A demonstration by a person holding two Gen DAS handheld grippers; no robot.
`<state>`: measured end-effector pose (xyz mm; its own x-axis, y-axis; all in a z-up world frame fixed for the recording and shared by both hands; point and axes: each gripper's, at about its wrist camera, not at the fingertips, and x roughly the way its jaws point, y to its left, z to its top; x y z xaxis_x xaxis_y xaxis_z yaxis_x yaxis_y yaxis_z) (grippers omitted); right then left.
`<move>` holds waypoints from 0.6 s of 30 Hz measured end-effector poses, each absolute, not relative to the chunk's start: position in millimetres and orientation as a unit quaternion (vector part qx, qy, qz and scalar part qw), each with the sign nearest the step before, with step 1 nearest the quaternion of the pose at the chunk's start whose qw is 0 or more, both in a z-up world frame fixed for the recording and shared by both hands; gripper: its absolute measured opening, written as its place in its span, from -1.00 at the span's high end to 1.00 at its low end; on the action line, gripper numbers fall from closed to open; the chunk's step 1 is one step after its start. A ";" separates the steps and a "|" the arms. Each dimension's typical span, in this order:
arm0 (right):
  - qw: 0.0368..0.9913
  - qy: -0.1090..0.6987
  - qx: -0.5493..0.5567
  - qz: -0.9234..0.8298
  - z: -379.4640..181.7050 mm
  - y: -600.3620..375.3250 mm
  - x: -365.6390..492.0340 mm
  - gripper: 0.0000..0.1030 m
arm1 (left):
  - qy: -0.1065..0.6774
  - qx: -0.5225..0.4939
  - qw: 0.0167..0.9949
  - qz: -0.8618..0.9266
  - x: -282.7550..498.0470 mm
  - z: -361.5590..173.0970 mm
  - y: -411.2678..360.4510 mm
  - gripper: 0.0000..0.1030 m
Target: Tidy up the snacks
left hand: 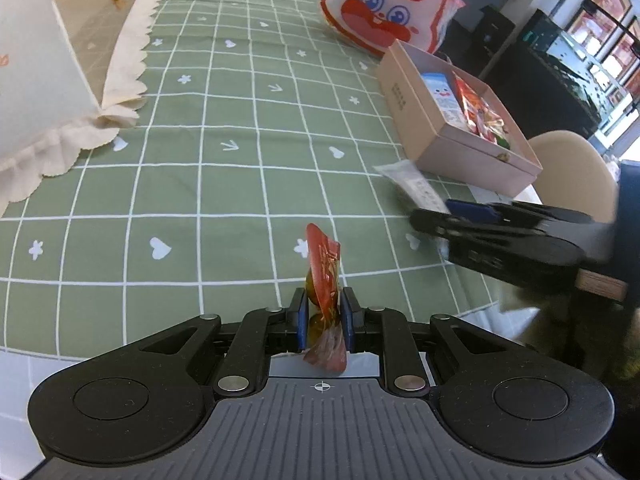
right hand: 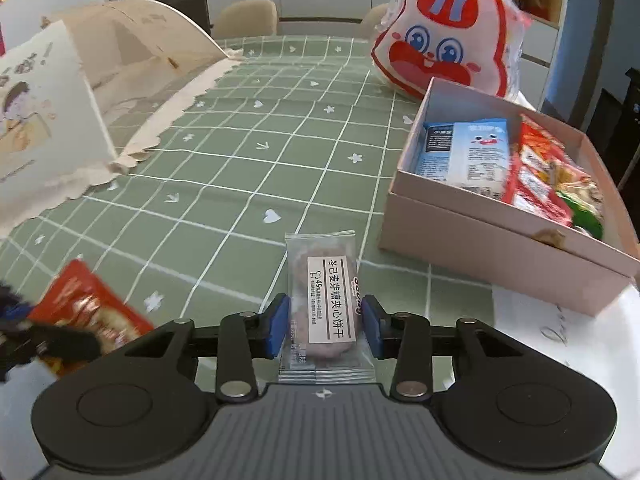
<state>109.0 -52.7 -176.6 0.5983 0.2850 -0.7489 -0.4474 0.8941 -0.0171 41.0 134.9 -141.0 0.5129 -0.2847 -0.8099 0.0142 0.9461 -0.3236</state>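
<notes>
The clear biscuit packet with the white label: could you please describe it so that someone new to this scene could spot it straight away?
Start at the green checked tablecloth and find the open pink box of snacks near its edge. Just in front of the box, the right gripper holds the clear biscuit packet. Unlike the red snack packet nearby, it is see-through, showing a dark round biscuit behind a white label with black print.

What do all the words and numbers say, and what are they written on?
"冬己麦芽糖夹心饼干": white label on the clear biscuit packet in the right gripper.
"45" starts that label's smaller line; the rest is too small.
Red snack packet in the left gripper: gold writing, blurred.
Blue-and-white packet in the pink box: print too small.
White paper beside the box: handwriting, unreadable.
Box side marks: too small.
</notes>
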 end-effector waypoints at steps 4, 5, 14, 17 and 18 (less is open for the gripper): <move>0.898 0.381 -0.093 0.200 -156.2 -73.3 84.3 0.24 | 0.484 -0.123 0.861 -0.096 41.8 -140.7 124.2 0.60; 0.901 0.378 -0.088 0.195 -151.0 -79.3 78.8 0.24 | 0.484 -0.120 0.861 -0.100 42.1 -140.5 121.0 0.61; 0.940 0.313 -0.055 0.127 -84.0 -145.6 38.7 0.24 | 0.453 -0.177 0.839 -0.243 76.9 -97.0 86.3 0.62; 0.953 0.276 -0.062 0.104 -52.2 -163.3 33.4 0.24 | 0.407 -0.173 0.852 -0.279 119.5 -54.5 67.6 0.61; 0.957 0.266 -0.062 0.097 -41.8 -168.7 34.5 0.24 | 0.394 -0.171 0.857 -0.284 135.1 -43.4 60.3 0.61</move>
<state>34.5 -168.7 -41.8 0.8396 0.1515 -0.5217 -0.2181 0.9735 -0.0682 135.1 60.3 -43.4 0.5280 -0.6221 -0.5781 0.3523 0.7798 -0.5174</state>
